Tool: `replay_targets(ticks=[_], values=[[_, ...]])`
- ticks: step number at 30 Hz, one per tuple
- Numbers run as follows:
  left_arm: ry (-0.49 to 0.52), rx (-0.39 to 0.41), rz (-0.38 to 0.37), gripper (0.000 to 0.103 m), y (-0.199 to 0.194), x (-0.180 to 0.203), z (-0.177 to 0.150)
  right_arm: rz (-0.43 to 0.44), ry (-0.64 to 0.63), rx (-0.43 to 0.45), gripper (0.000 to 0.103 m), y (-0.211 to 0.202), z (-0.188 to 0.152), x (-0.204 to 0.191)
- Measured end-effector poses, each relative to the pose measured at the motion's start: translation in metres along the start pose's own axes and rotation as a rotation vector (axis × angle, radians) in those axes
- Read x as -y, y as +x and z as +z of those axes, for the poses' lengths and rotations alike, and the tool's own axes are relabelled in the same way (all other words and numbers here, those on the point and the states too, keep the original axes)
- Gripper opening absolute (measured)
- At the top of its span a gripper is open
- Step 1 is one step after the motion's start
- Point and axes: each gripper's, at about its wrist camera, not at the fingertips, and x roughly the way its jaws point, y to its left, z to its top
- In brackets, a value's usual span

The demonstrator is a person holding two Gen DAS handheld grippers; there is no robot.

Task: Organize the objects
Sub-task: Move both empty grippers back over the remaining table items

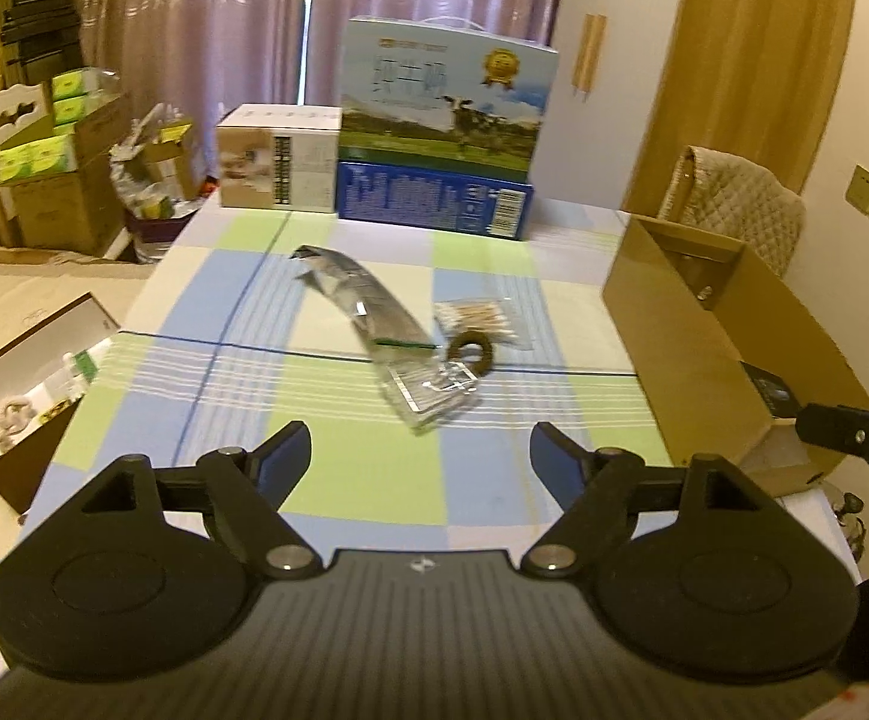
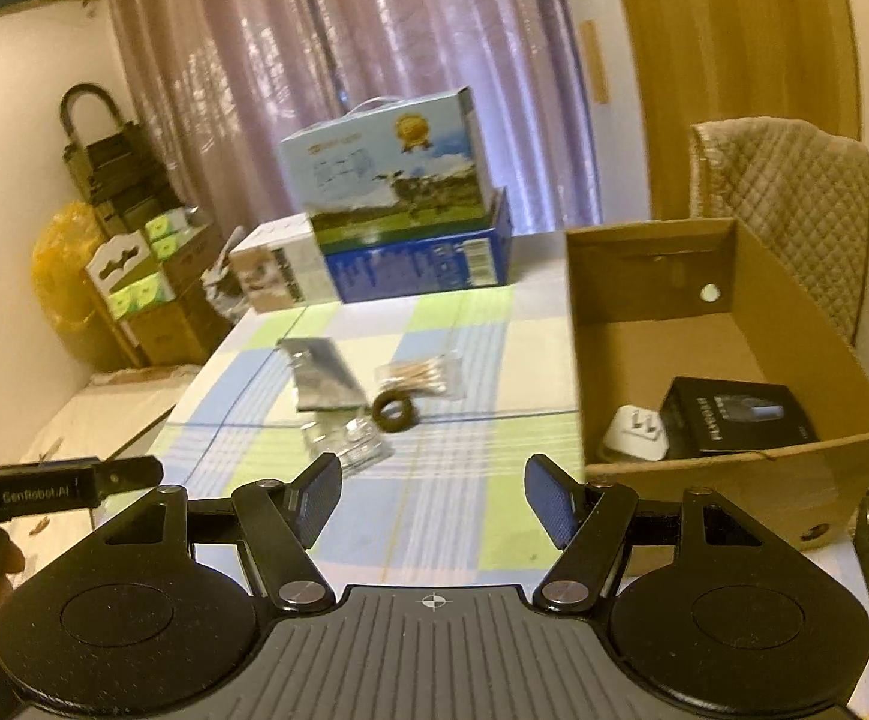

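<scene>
Lettering "GenRobot.AI" marks the left gripper (image 2: 128, 474) — its blue-padded fingers (image 1: 281, 459) spread, empty, like the right gripper's (image 2: 431, 495). Glossy plastic packet (image 1: 374, 315), cotton-swab bag (image 1: 479, 321) and brown ring (image 1: 470, 353) lie on the checked worktop (image 1: 242, 414); cardboard box (image 2: 734, 468) holds a white plug (image 2: 635, 432).

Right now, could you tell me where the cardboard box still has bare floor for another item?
The cardboard box is bare across its far half, up to the back wall. The near end is crowded: a black box and a white plug adapter lie there.
</scene>
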Motion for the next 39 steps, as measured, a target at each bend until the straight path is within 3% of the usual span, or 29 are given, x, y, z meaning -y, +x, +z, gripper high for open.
replay_targets(ticks=[17,28,39], values=[[0.039,-0.032,0.023,0.084,0.023,-0.025,0.000,0.031,-0.071,-0.079,0.065,0.048,-0.012,-0.020],[0.221,-0.066,-0.029,0.084,0.082,-0.027,0.010,0.017,-0.106,-0.129,0.065,0.109,-0.014,-0.014],[0.413,-0.078,-0.145,0.086,0.153,-0.027,0.005,-0.003,-0.130,-0.171,0.065,0.176,-0.016,-0.002]])
